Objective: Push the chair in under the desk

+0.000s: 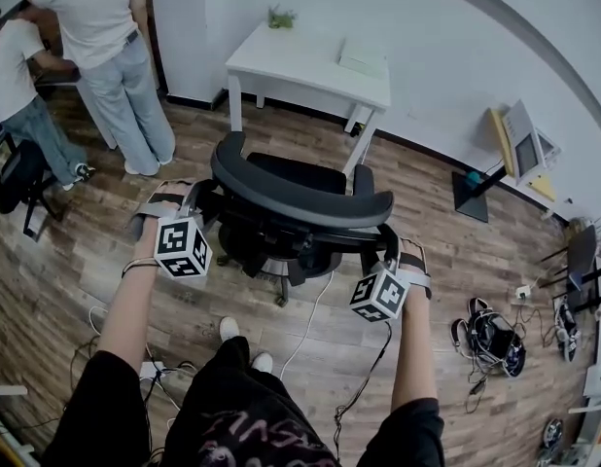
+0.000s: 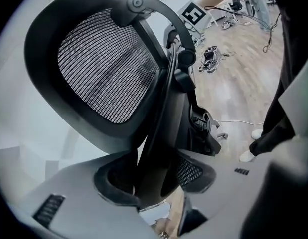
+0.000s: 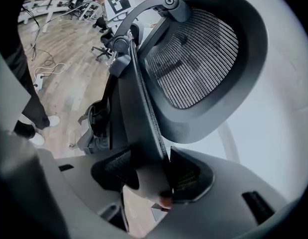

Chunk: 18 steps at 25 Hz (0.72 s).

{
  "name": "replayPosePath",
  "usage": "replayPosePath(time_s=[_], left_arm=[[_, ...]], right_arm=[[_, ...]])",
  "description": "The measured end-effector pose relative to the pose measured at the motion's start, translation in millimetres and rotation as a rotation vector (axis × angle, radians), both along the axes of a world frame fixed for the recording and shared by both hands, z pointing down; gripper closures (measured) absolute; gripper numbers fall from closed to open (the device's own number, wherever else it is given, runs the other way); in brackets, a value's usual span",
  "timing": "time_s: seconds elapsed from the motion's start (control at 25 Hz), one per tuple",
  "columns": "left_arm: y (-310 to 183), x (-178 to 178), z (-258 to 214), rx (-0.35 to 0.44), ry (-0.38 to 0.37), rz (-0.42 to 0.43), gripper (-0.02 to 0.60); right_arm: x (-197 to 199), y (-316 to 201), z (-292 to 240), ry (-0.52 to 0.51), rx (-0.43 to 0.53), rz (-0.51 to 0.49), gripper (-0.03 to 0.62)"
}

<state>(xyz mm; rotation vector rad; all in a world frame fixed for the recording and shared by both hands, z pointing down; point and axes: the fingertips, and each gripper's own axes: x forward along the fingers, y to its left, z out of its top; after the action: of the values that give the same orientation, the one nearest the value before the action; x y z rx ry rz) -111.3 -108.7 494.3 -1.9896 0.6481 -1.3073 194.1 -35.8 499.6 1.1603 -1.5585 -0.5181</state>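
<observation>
Wood floor (image 1: 77,261) ran to a white desk (image 1: 300,66) by the wall. Just short of it stood the black chair (image 1: 291,197). Left claw (image 1: 195,197) and right claw (image 1: 388,239) each clamped one edge of its backrest. Two people (image 1: 116,56) stood off left, and cables (image 1: 490,339) lay right.

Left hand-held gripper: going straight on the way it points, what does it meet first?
The backrest: its edge already sits between the jaws of the left hand-held gripper, seemingly clamped.
</observation>
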Motion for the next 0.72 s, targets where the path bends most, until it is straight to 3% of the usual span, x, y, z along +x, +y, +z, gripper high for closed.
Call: replayPosePath(time_s=[0.72], left_arm=[[-103.2, 31.8, 5.0, -0.001, 0.017, -0.009, 0.357]], right_arm=[[33.4, -108.5, 5.5, -0.003, 0.001, 0.007, 0.362]])
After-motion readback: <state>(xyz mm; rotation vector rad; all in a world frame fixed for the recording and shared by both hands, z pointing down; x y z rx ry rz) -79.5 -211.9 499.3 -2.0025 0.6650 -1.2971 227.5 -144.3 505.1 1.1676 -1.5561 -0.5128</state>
